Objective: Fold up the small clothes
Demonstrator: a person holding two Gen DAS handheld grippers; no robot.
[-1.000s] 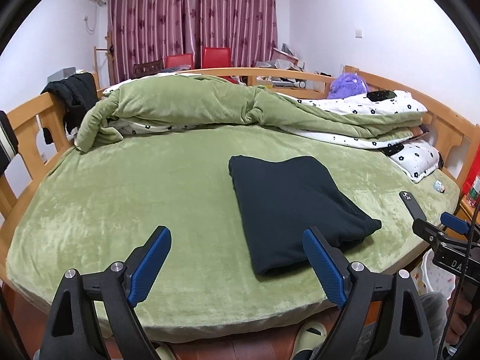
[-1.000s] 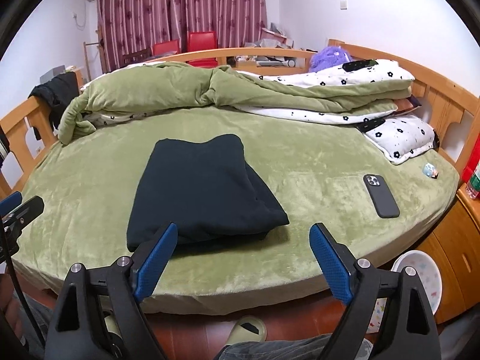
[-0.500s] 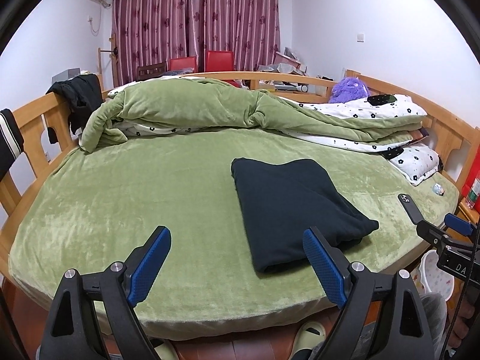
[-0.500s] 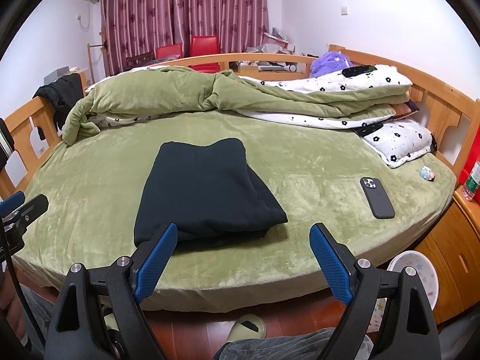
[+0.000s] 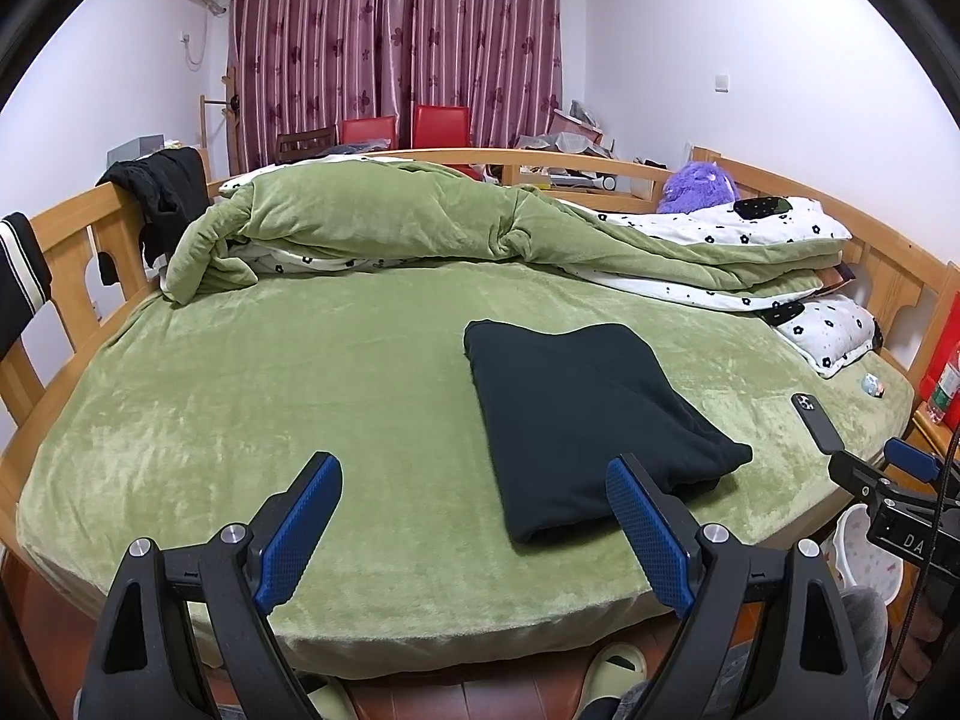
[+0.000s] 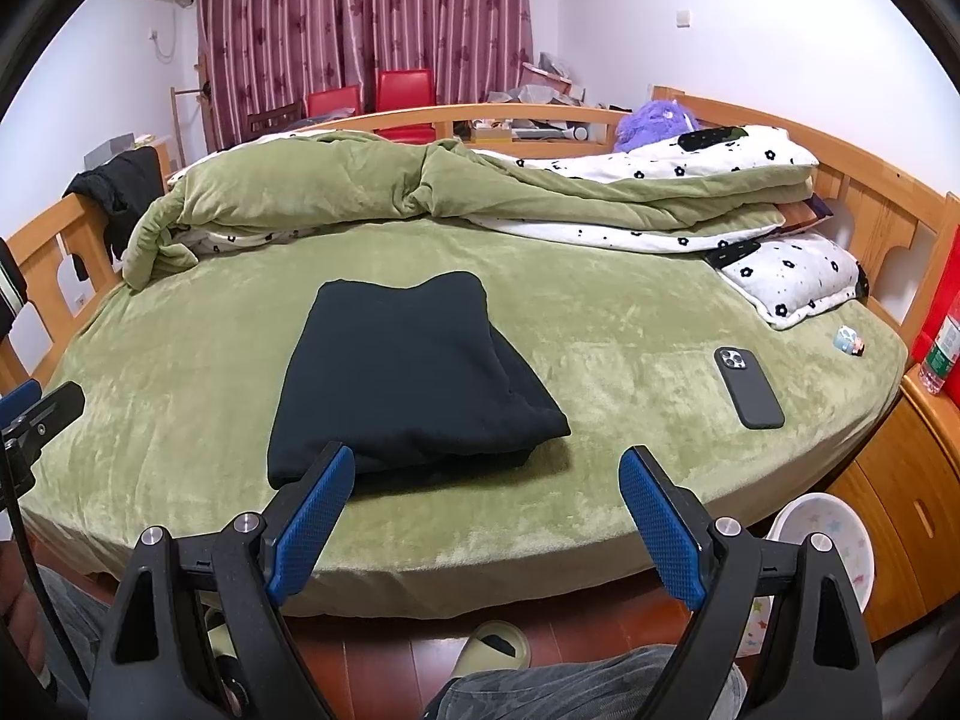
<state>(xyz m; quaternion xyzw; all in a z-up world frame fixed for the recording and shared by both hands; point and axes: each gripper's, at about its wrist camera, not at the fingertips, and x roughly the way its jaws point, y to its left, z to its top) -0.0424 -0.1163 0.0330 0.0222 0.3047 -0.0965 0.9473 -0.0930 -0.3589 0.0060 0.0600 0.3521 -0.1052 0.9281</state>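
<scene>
Both tongs, left and right, are wide open and hold nothing, near the folded black cloth on the bed.

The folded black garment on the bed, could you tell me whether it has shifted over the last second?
No. The folded black garment keeps its place on the green bedcover, with the same gap to the phone.

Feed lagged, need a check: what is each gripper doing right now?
Left gripper: open, holding nothing.
Right gripper: open, holding nothing; the dark folded garment lies untouched on the bed.
</scene>
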